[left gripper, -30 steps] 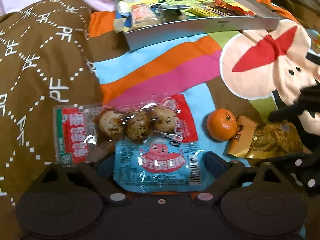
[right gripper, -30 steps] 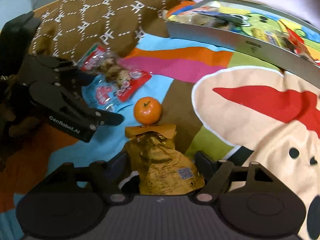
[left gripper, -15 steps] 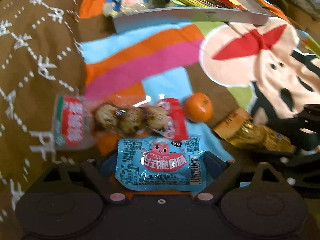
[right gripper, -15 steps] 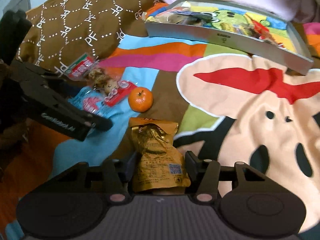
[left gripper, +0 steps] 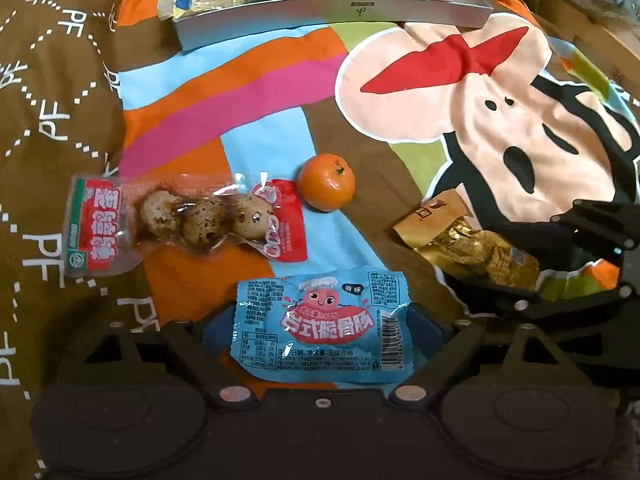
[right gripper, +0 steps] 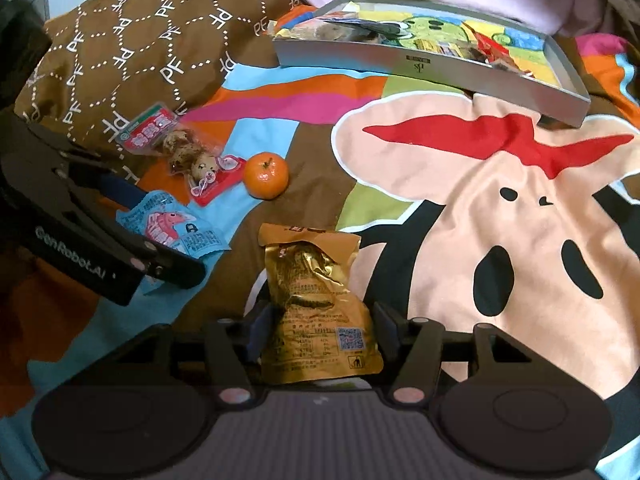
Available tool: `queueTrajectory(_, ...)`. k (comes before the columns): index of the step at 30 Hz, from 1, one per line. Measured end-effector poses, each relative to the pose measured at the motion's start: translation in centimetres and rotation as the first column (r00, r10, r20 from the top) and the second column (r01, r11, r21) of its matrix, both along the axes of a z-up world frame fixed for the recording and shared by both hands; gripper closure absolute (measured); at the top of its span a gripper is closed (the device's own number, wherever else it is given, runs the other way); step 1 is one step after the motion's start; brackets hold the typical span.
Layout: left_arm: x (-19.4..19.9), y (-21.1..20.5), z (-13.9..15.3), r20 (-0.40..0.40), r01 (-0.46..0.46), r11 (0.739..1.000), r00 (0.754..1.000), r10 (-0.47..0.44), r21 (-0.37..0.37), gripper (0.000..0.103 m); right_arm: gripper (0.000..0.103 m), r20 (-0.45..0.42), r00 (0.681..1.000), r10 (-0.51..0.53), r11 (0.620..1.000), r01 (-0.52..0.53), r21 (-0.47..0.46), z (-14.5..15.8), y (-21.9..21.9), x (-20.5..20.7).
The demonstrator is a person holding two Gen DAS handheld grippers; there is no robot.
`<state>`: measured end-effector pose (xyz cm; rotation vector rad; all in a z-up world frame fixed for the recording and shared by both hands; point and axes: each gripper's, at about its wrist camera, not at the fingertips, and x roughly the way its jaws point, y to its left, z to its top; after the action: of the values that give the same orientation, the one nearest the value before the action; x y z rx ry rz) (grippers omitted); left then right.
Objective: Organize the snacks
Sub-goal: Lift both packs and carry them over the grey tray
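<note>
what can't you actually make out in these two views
- Tray contents: left wrist view, the top edge cuts off the far part; right wrist view, the near wall hides the low items.
- Gold packet, bottom end: right wrist view, behind the right gripper body; whether the pads press it is unclear.
- Blue packet: right wrist view, partly behind the left gripper finger.
- Small print on every packet: too small.

Left gripper [left gripper: 320, 332] tilted steeply down, jaws spread wide, one finger either side of a blue packet [left gripper: 322, 326]; whether the pads press on it cannot be told. Right gripper [right gripper: 318, 330] angled down, just beside the left one. Its jaws are opening slightly, a gold packet [right gripper: 316, 304] between them, pads close against its sides.
</note>
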<state>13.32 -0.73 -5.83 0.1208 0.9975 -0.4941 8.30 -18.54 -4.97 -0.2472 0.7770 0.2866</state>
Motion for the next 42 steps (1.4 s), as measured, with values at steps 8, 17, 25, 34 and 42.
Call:
queueTrajectory(8, -0.9, -0.6, 0.3, -0.007, 0.029, 0.998, 1.0, -0.03, -0.059, 0.016, 0.052, 0.048, 0.999, 0.007, 0.995, -0.002, -0.1, -0.2, 1.4, -1.1)
queueTrajectory(17, -1.0, -0.6, 0.2, 0.015, 0.014, 0.991, 1.0, -0.012, -0.131, 0.017, 0.056, 0.129, 0.99, 0.058, 0.974, -0.028, -0.223, -0.6, 2.6, -2.2)
queueTrajectory(25, -0.8, -0.2, 0.5, 0.037, -0.008, 0.979, 0.999, 0.016, -0.204, 0.018, 0.056, 0.221, 0.971, 0.092, 0.944, -0.014, -0.331, -1.0, 3.6, -3.2)
queueTrajectory(34, -1.0, 0.6, 1.6, 0.071, -0.032, 0.953, 0.996, 0.055, -0.3, 0.018, 0.056, 0.274, 0.956, 0.105, 0.932, 0.001, -0.364, -1.1, 3.6, -3.4)
queueTrajectory(42, -1.5, 0.7, 2.5, 0.118, -0.026, 0.946, 0.991, 0.067, -0.323, 0.018, 0.056, 0.331, 0.942, 0.057, 0.938, 0.063, -0.342, -0.4, 2.9, -3.5)
